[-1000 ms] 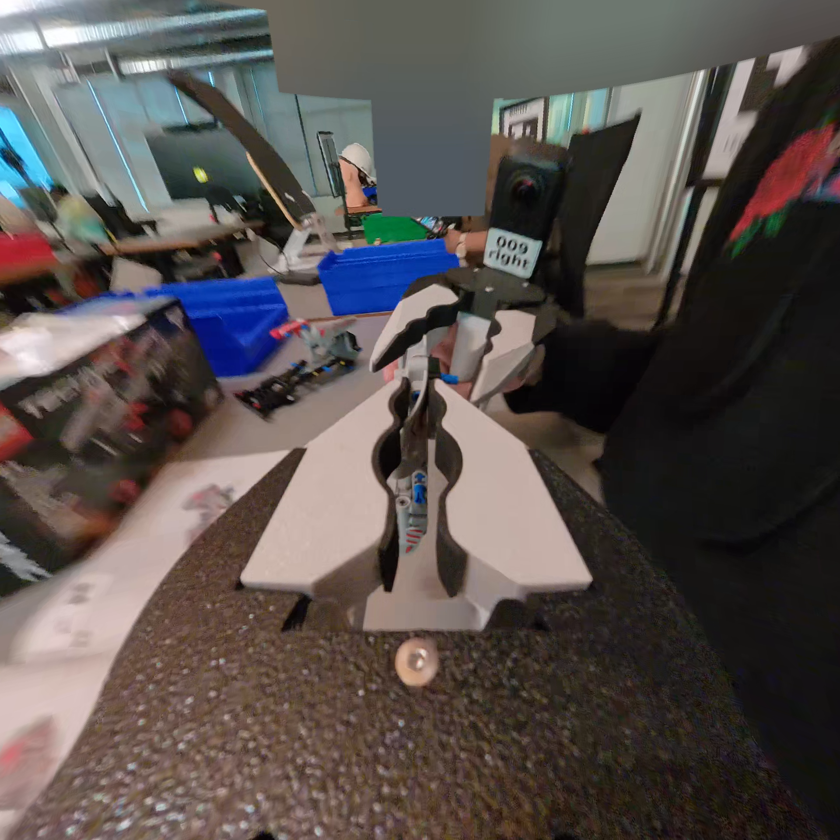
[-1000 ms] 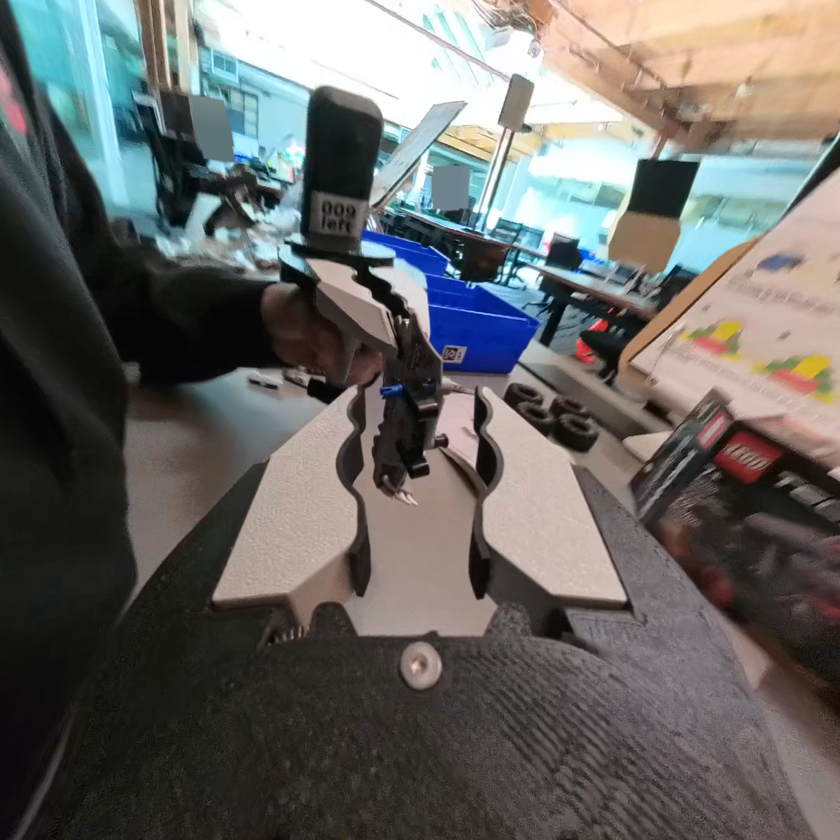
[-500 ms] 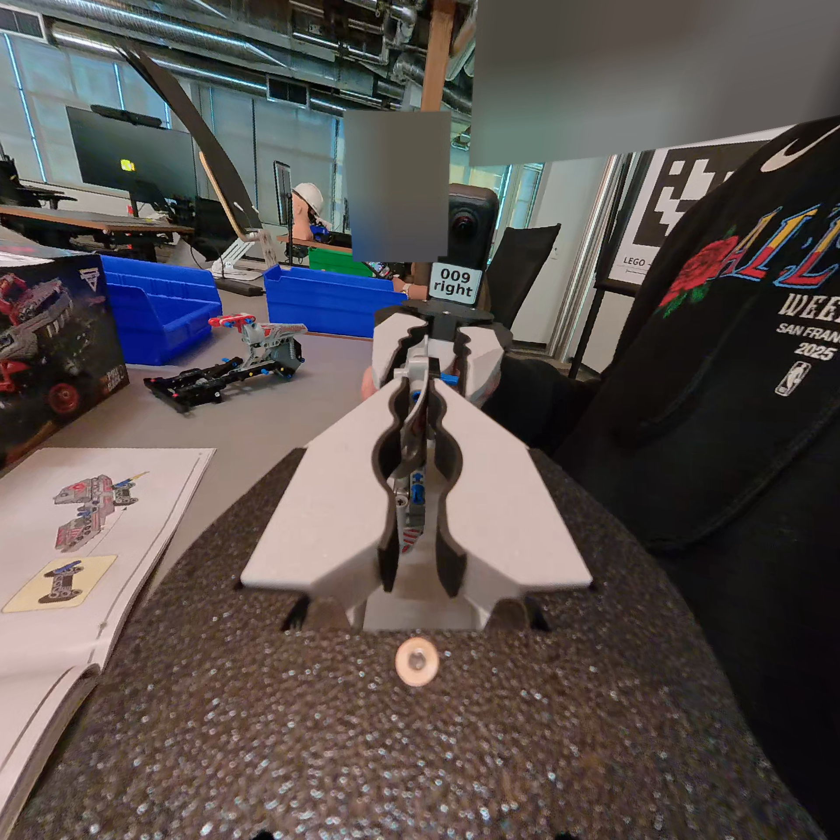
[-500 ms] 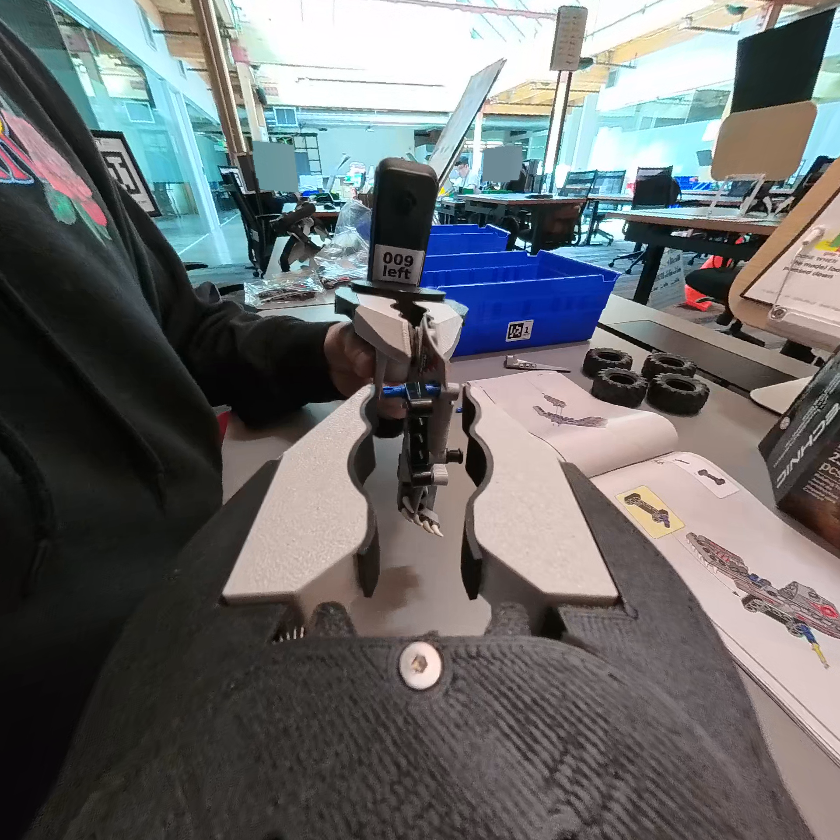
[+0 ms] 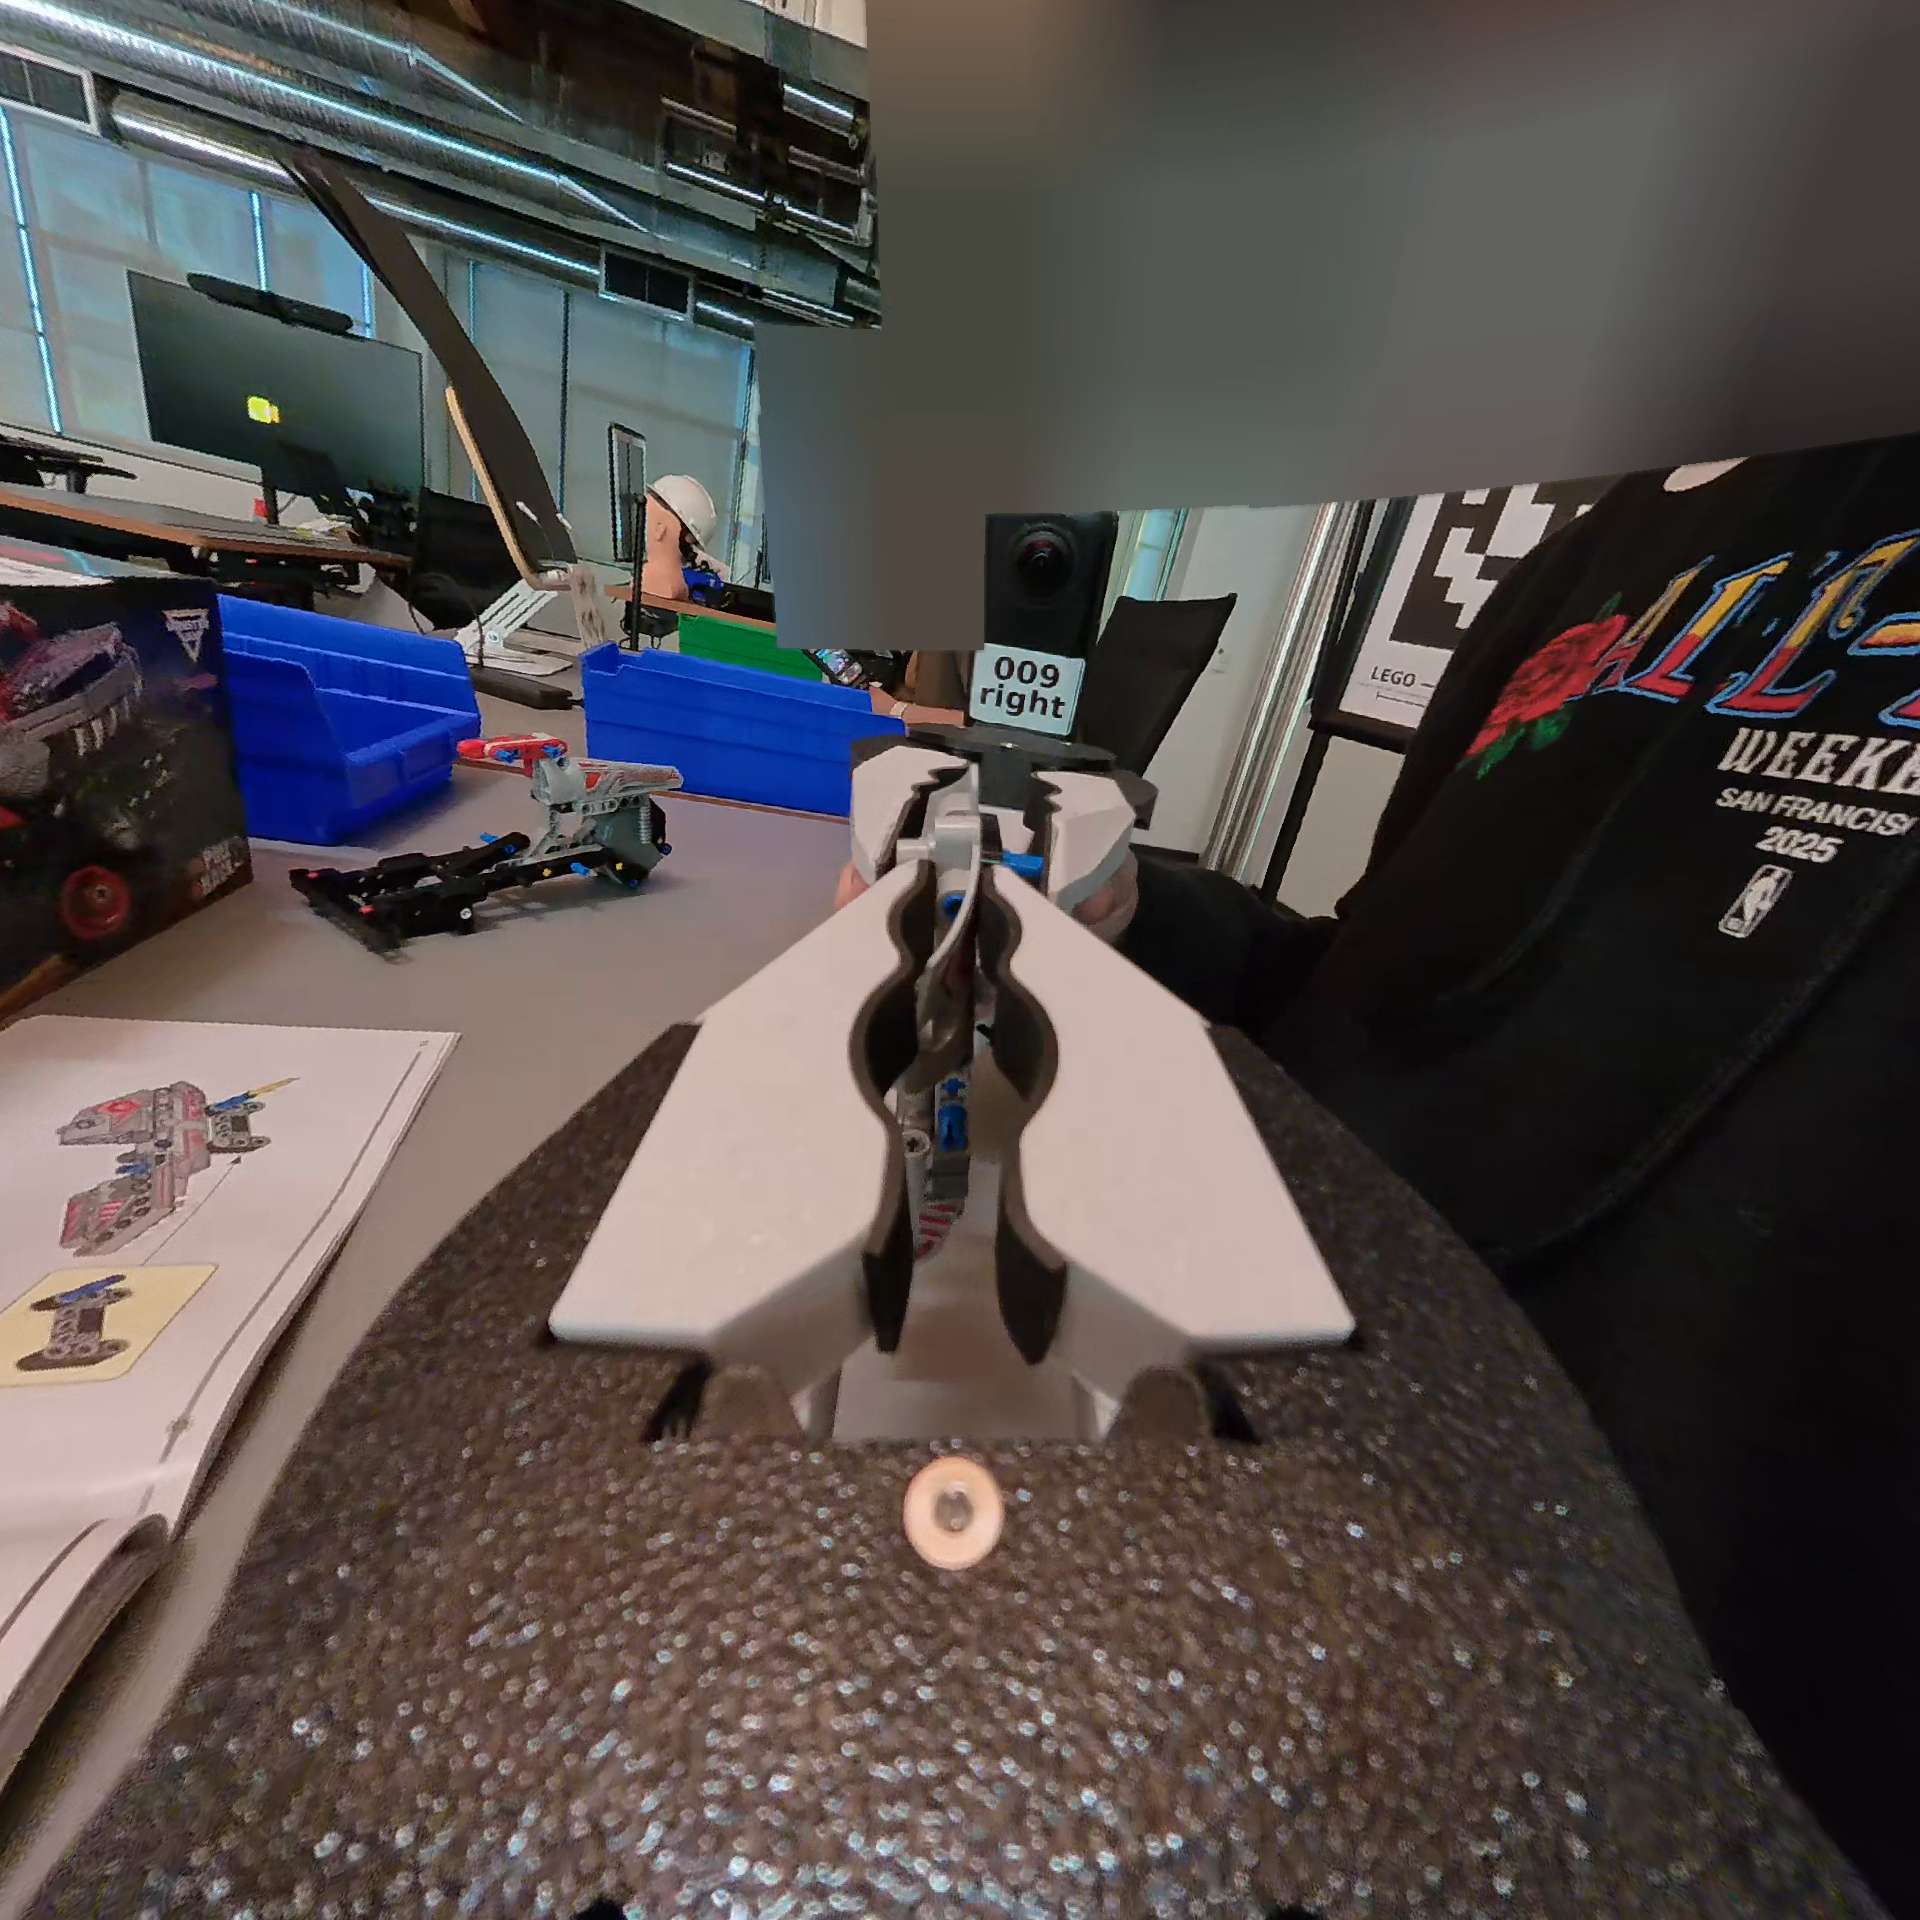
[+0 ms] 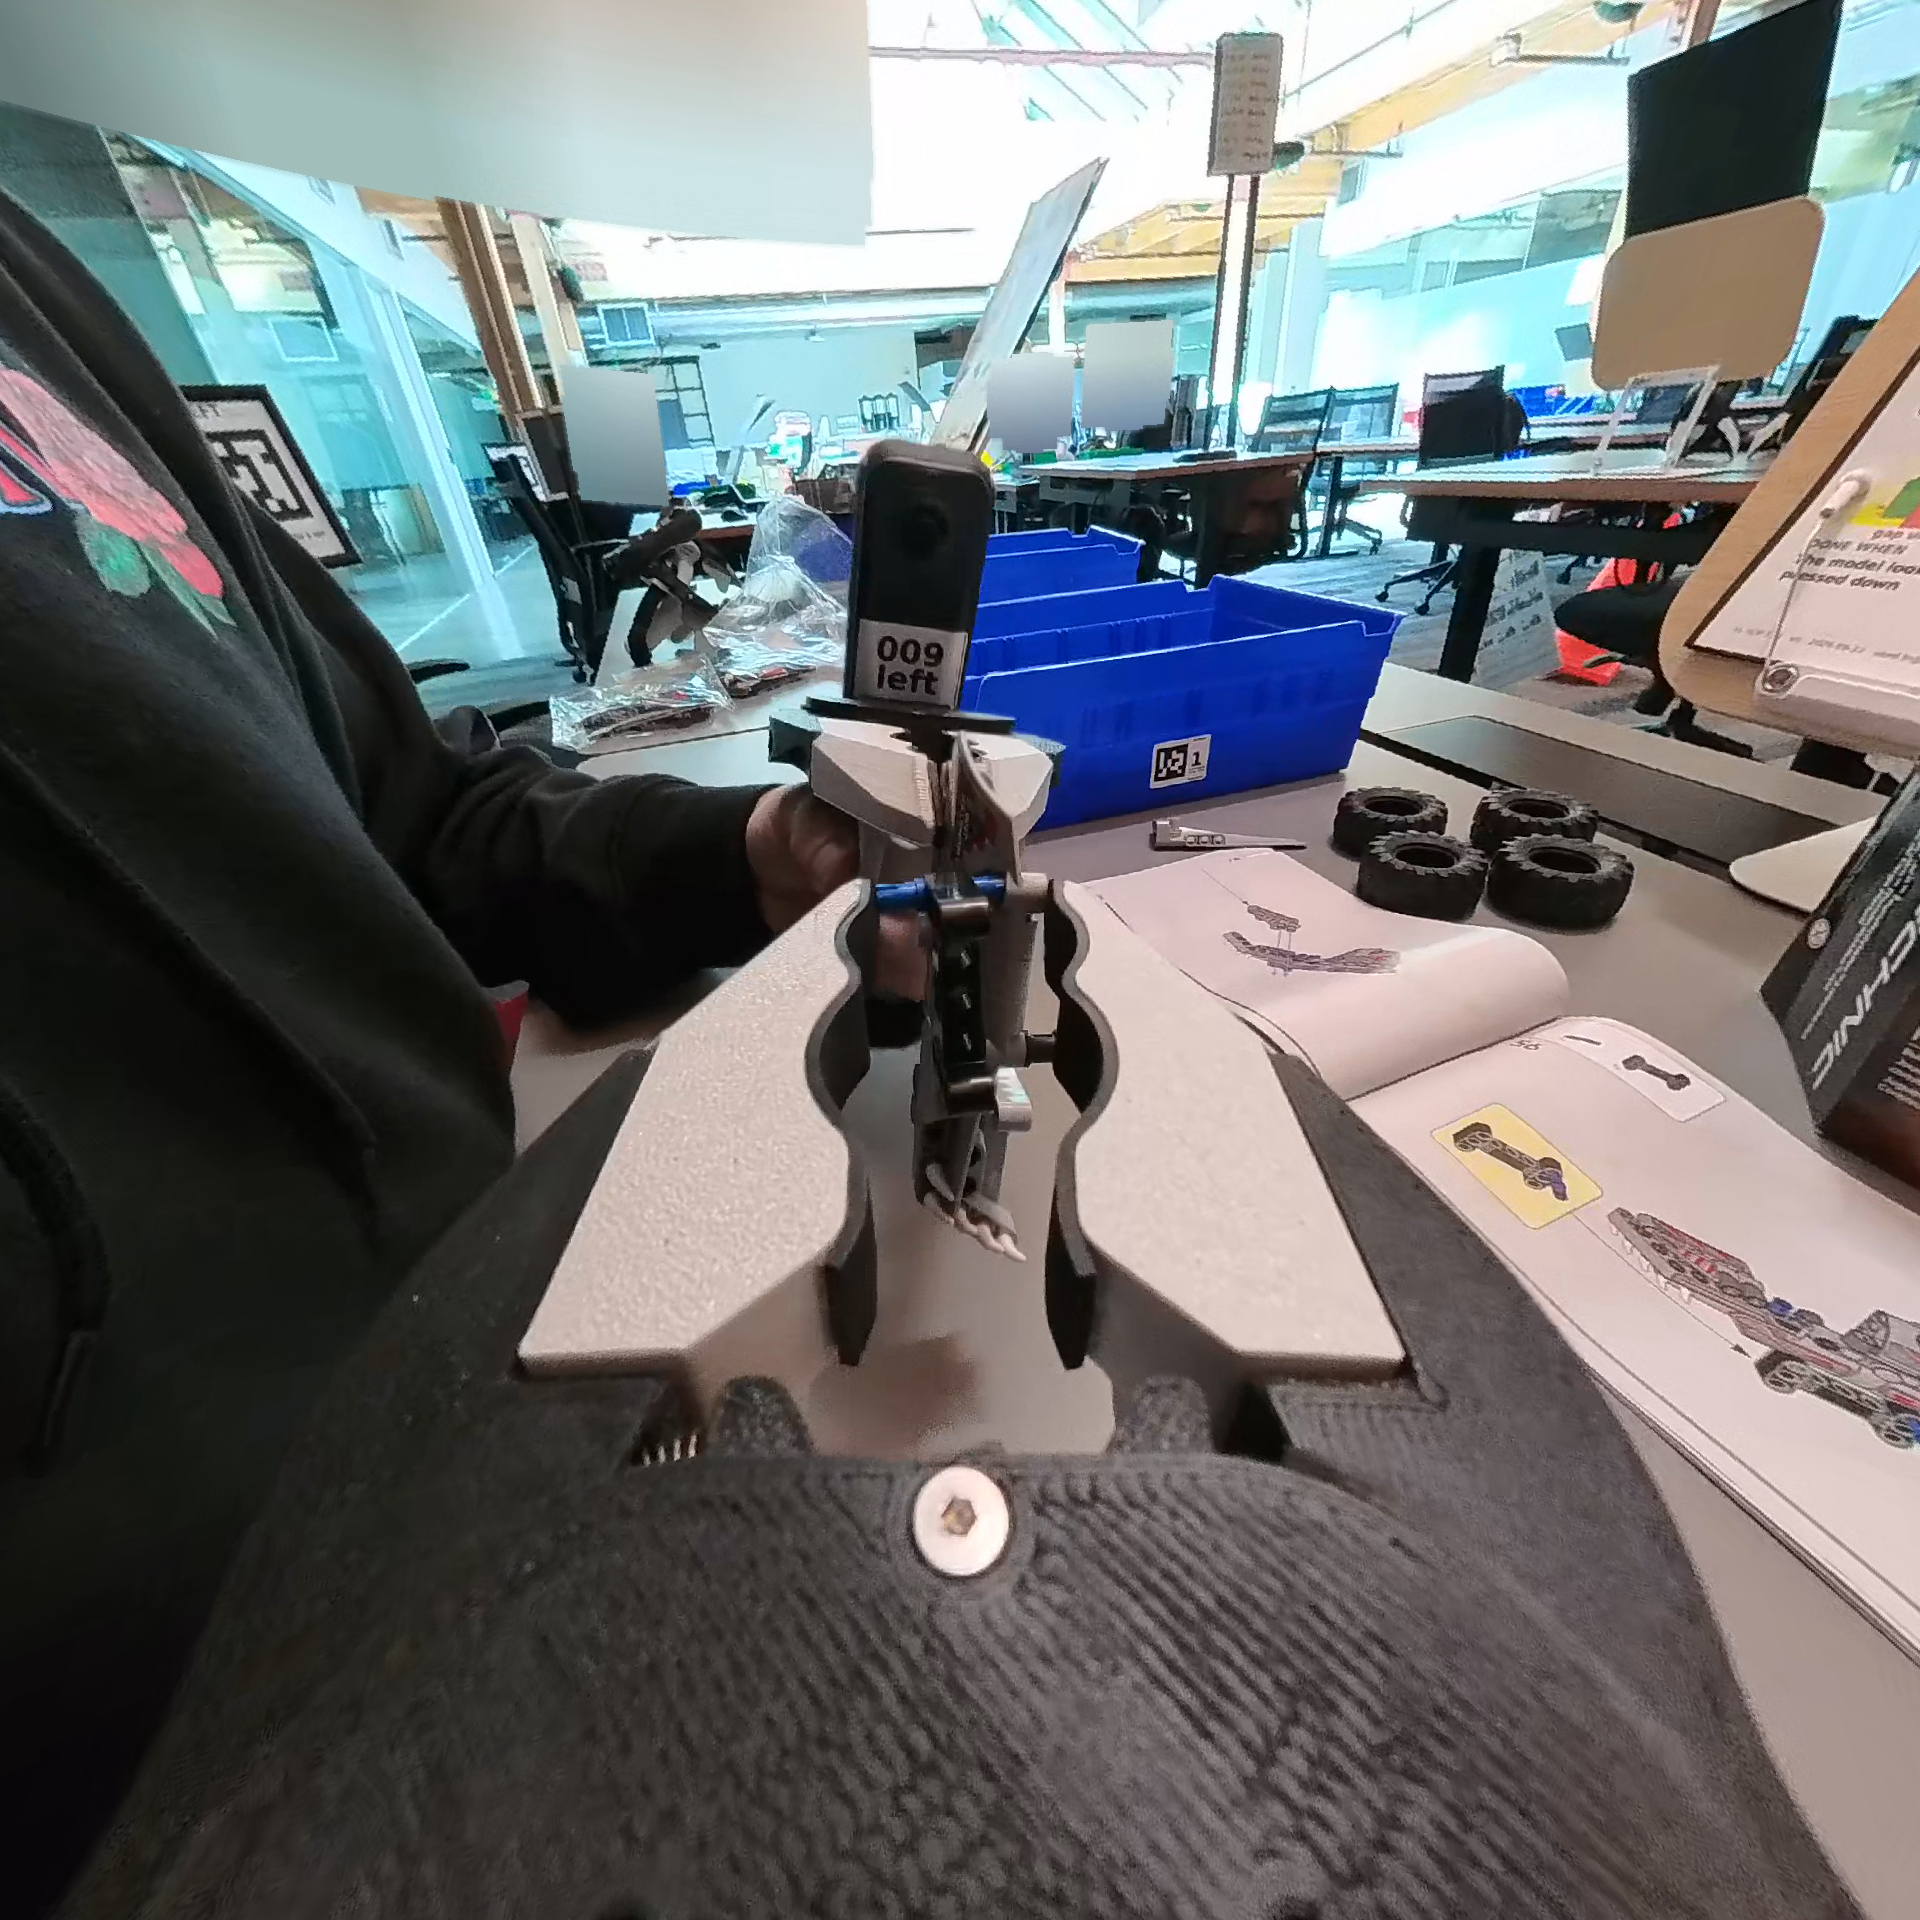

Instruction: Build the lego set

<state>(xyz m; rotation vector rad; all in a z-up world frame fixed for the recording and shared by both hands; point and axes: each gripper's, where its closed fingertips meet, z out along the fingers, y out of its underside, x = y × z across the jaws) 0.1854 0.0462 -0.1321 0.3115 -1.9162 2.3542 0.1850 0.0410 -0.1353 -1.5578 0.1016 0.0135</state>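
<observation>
Between my two tools, at the centre of both wrist views, hangs the jaw sub-assembly, a narrow grey and black lego piece with blue pins and white teeth at its near end. My left tool is closed tight on it, fingers pinching its thin edge. My right tool stands partly open around it: there is clear space on the left side, while a side pin comes very near the right finger, and I cannot tell whether they touch.

My worry is the handover. If the right tool closes on the protruding pins or the blue axle rather than on the flat beam, I think the piece could twist in the left grip, or a pin could pop out. Letting go with the left before the right has a firm hold would drop it onto the table, and the teeth look easy to knock off.

Counting what I can see: four black tyres at right centre of the right view, two blue bins in the left view, one open instruction booklet, one set box at the left edge of the left view, and one black chassis assembly lying on the table beyond the booklet.
</observation>
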